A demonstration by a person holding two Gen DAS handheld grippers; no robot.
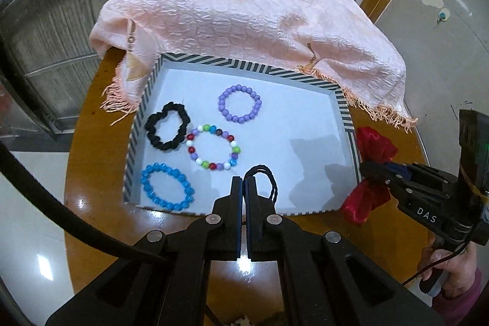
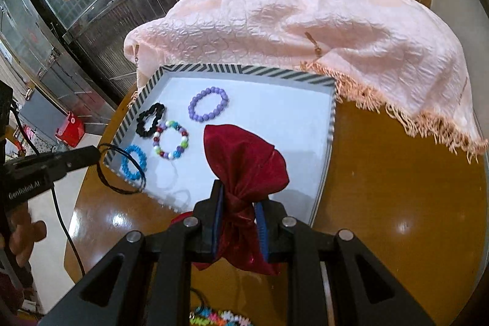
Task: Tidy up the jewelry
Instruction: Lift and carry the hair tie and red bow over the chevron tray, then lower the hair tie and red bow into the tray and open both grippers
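Observation:
A striped-rim tray [image 1: 341,100] [image 2: 331,124] with a white floor sits on the round wooden table. In it lie a purple bead bracelet [image 1: 240,103] [image 2: 208,103], a black scrunchie [image 1: 167,130] [image 2: 150,119], a multicolour bead bracelet [image 1: 213,147] [image 2: 170,140] and a blue bead bracelet [image 1: 167,186] [image 2: 133,162]. My left gripper [image 1: 244,180] [image 2: 98,155] is shut on a thin black twisted cord loop [image 1: 271,180] [image 2: 120,187], held over the tray's near edge. My right gripper [image 2: 240,197] [image 1: 365,170] is shut on the knotted middle of a red satin bow [image 2: 246,161] [image 1: 371,167], beside the tray's right rim.
A crinkled pink fringed scarf [image 1: 244,14] [image 2: 305,20] is heaped behind the tray and overlaps its far rim. More colourful beads [image 2: 214,316] lie below the right gripper. A hand [image 1: 452,265] grips the right tool's handle. Bare wooden tabletop [image 2: 397,188] spreads right of the tray.

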